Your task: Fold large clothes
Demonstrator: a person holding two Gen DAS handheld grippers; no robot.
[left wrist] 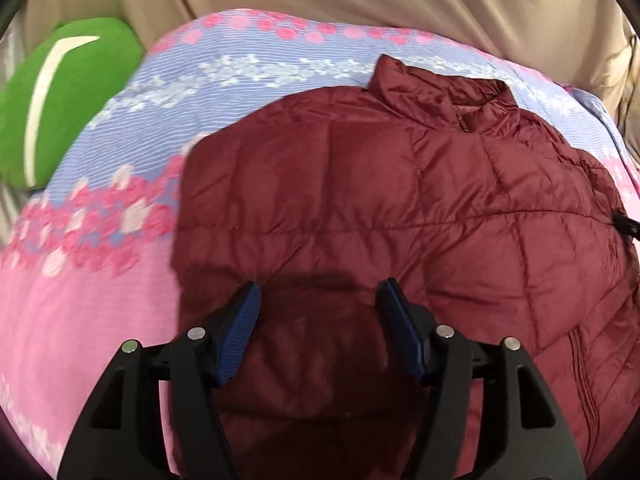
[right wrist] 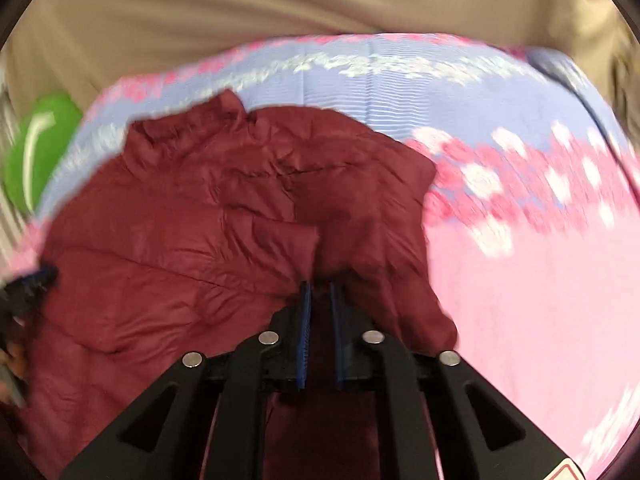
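1. Maroon quilted puffer jacket (left wrist: pixel 360 200) lies on a bedspread (left wrist: pixel 100 280) of pink and lilac flower bands, its long axis running near to far, collar (left wrist: pixel 444 88) at the far end.
2. Shiny, stitched in puffy squares, it wrinkles softly; a green cushion (left wrist: pixel 68 100) sits far left.
3. Left gripper (left wrist: pixel 320 312) hangs over the jacket, blue ribbed pads apart, nothing between them.
4. Only the blurred right view shows the right gripper (right wrist: pixel 320 300) clamped on a raised jacket fold.
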